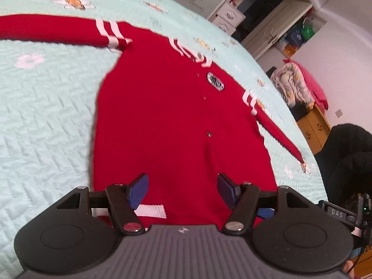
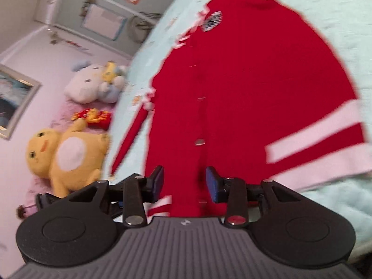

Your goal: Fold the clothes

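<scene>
A red cardigan (image 1: 162,107) with white stripes lies spread flat on a pale green quilted bed (image 1: 46,116), both sleeves stretched outward. A round badge (image 1: 215,81) sits on its chest and small buttons run down the front. My left gripper (image 1: 183,187) hangs open above the hem, blue pads wide apart, nothing between them. In the right wrist view the same cardigan (image 2: 255,81) fills the frame, its white-striped hem (image 2: 325,134) at the right. My right gripper (image 2: 184,180) is open just over the lower front of the cardigan, near the button line.
White cabinets and drawers (image 1: 244,18) stand beyond the bed, with a pile of clothes (image 1: 295,86) on a yellow chest. A dark sleeve (image 1: 344,158) shows at the right. Plush toys, a yellow one (image 2: 62,153) and a white one (image 2: 90,86), lie beside the bed.
</scene>
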